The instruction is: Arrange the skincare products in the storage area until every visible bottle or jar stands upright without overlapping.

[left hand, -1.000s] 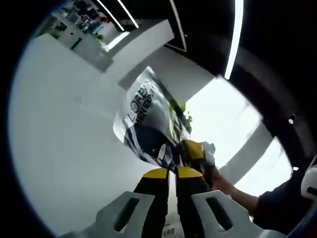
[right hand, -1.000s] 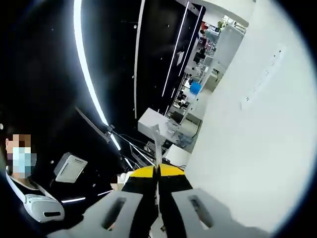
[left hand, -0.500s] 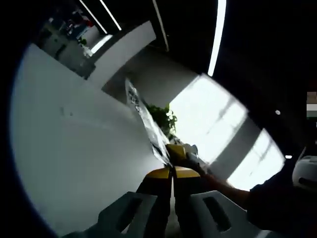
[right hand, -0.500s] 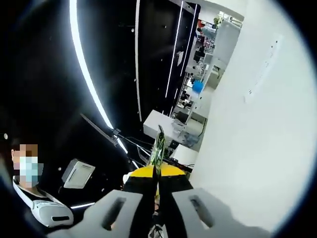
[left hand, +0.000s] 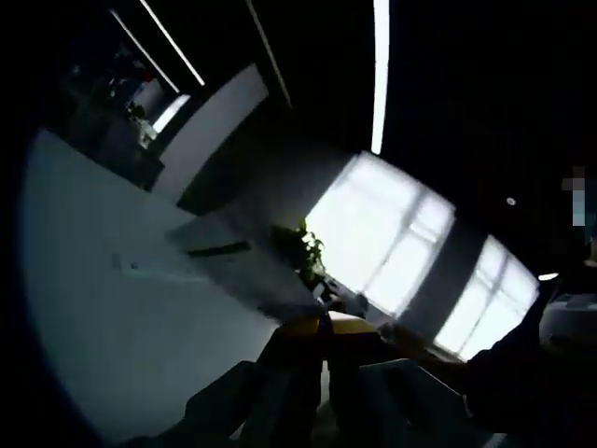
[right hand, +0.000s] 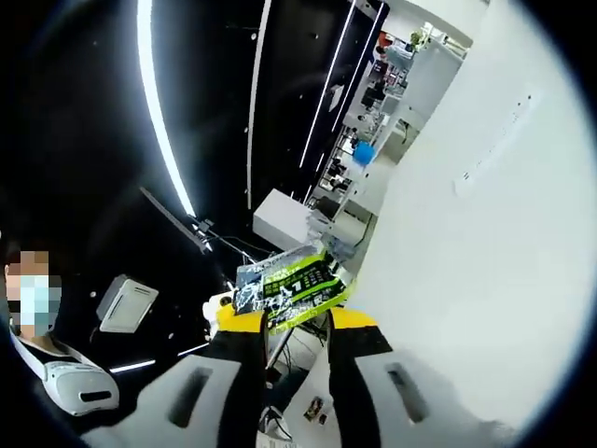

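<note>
As seen in the right gripper view, the R tongs (right hand: pixel 297 320) are held open, yellow tips well apart, w/ a green-and-black printed sachet (right hand: pixel 291 287) lying flat-on just past & between the tips; whether it is touched by either tip can't be told. Further off, a masked person (right hand: pixel 42 308) is seen at the left edge, a white wall (right hand: pixel 466 280) on the right & lit ceiling strips (right hand: pixel 154 103) beyond. In the left gripper view, very dim, the L tongs (left hand: pixel 325 325) are seen w/ tips pressed together; whether anything thin is nipped can't be told. A dark sleeve (left hand: pixel 518 373) is seen beside them, a potted plant (left hand: pixel 304 250) further out, bright windows (left hand: pixel 392 243) behind.
</note>
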{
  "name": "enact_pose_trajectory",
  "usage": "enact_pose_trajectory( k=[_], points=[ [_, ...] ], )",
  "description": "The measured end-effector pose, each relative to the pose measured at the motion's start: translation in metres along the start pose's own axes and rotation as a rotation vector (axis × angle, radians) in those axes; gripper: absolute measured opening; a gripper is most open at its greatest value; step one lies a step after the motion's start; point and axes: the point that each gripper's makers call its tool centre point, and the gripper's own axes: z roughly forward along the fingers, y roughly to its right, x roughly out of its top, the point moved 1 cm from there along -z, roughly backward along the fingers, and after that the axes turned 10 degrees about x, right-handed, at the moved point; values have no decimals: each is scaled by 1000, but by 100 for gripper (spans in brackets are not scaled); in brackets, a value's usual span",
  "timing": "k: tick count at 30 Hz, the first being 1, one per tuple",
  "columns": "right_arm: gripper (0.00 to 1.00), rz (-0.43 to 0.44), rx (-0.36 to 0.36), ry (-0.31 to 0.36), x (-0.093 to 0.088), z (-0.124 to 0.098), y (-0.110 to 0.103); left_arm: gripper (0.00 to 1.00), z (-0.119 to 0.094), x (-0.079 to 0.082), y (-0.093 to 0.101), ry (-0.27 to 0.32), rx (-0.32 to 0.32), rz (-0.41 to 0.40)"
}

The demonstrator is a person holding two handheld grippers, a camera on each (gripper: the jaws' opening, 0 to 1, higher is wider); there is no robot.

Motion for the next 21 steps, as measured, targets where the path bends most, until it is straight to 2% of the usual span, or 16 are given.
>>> enact_pose_trajectory(
  k=[2, 5, 6, 8, 12, 16, 17, 18, 20, 21],
  points=[
    [24, -35, -46, -19, -2, -3, 1, 0, -3, 1, -8, -16, 20, 14],
    [30, -106, -90, -54, -4, -5, -2, 0, -8, -2, -18, -43, 53, 31],
    [29, -128, -85, -74, -6, -4, -9, 0, -10, -7, -26, -76, 87, 58],
    [22, -174, -95, -99, -8, -2, -17, 0, -13, -15, -31, -110, 96, 66],
    [26, -234, -110, -124, -9, 1, -29, 0, -17, -24, -40, -144, 124, 69],
    [26, -317, -141, -194, -19, 1, -35, 0, -22, -42, -47, -196, 141, 60],
    [27, -338, -143, -219, -23, 1, -37, 0, -24, -50, -49, -226, 150, 58],
    [29, -355, -149, -232, -25, 1, -39, 0, -24, -53, -46, -214, 151, 62],
    [30, -375, -161, -252, -30, 2, -43, 0, -26, -53, -45, -190, 141, -26],
    [30, -392, -161, -255, -30, 2, -45, 0, -29, -55, -51, -197, 157, -55]
  ],
)
